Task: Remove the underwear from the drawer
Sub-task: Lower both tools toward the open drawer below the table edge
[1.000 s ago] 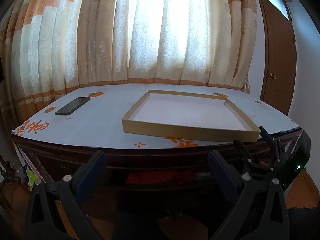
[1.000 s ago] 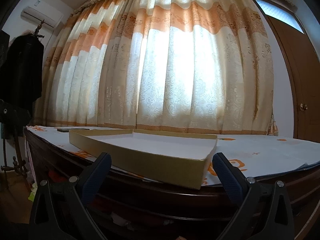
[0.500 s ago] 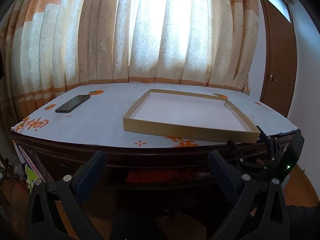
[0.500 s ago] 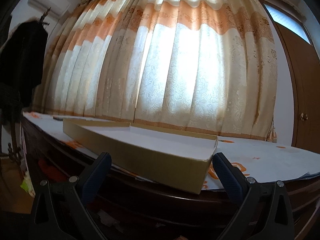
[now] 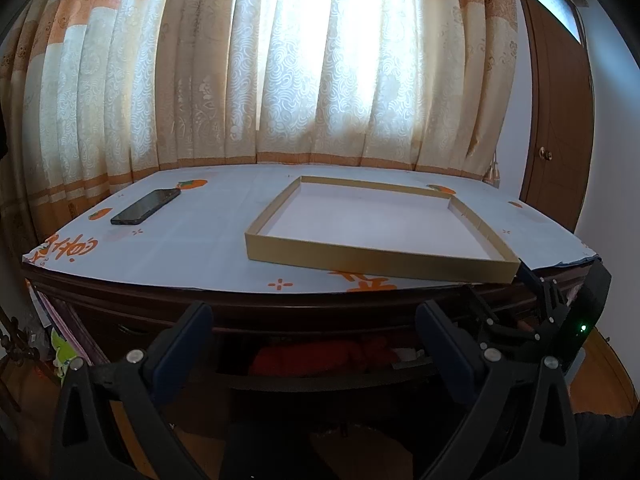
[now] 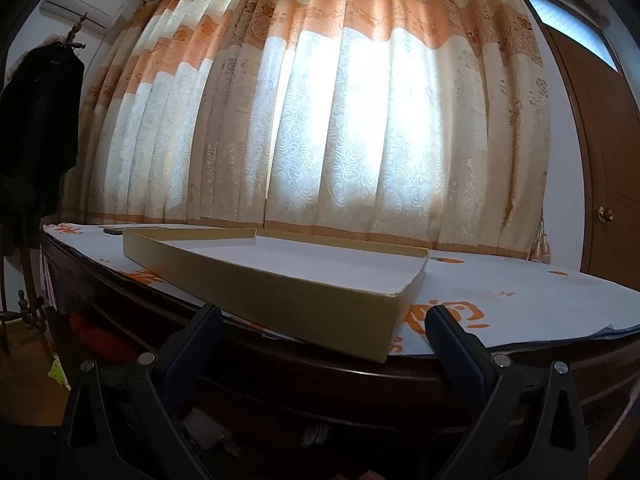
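Both the left gripper [image 5: 314, 330] and right gripper [image 6: 324, 334] hover wide-jawed and empty before the open drawer [image 5: 320, 376], ready to reach its red underwear [image 5: 320, 358].

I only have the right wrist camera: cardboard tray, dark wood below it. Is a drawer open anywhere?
Observer: Yes. The left wrist view shows the drawer open under the table, with a red garment bunched inside.
Operator: Where is that from my gripper?
Observer: Your right gripper sits near the table's right front edge, to the right of the garment.
Operator: Is the left one free?
Observer: The left gripper faces the garment, jaws open and empty.
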`<state>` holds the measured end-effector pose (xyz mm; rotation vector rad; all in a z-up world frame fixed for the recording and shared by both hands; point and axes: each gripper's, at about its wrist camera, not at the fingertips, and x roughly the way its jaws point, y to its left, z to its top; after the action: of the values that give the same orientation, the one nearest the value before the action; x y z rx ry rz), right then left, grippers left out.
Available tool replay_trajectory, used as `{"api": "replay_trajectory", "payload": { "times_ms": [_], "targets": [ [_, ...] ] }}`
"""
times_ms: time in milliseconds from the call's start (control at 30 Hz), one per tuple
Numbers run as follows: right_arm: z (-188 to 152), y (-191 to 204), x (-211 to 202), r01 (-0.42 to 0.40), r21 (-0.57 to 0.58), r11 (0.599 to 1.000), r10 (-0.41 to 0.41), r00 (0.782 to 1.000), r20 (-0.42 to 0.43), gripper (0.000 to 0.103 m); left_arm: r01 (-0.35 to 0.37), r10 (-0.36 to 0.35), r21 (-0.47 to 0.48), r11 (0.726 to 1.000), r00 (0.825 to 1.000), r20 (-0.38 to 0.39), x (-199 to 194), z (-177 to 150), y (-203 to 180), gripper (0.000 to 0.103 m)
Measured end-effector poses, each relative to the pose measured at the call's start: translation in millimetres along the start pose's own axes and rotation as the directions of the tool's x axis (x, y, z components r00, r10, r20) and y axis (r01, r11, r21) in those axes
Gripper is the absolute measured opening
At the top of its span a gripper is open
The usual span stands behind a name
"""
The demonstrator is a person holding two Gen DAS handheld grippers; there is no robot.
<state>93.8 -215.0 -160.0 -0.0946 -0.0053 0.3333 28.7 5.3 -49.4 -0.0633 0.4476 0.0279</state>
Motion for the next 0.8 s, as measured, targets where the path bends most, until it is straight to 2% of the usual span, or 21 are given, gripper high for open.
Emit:
{"api": "replay_trajectory", "payload": {
  "times_ms": [267, 367, 433, 600, 800],
  "targets": [
    [0, 1, -8, -0.008, 0.01, 1.0, 0.008, 1.0, -0.004, 0.102, -0.001, 0.001, 0.0, 1.0, 1.0, 0.0, 0, 0, 0, 0.103],
    [-3, 2, -9, -0.003, -0.02, 1.0, 0.003, 1.0, -0.007, 0.102, 0.001, -0.001, -0.004, 1.0, 1.0, 0.002, 0, 0, 0, 0.103],
    [-4, -3, -7, -0.009, -0.008, 1.0, 0.009, 0.999, -0.034, 0.102, 0.002, -0.002, -0.007, 1.0, 1.0, 0.001, 0, -1, 0, 0.103],
    [-3, -13, -12, 0.004, 0.035, 0.999, -0.003, 0.999, -0.039, 0.102, -0.002, 0.002, -0.005, 1.0, 1.0, -0.002, -1, 0, 0, 0.103],
    [-3, -8, -22, 0.014, -0.007, 1.0, -0.015, 0.998, -0.053, 0.102, -0.006, 0.006, -0.008, 1.0, 1.0, -0.007, -3, 1, 3, 0.103]
  ]
}}
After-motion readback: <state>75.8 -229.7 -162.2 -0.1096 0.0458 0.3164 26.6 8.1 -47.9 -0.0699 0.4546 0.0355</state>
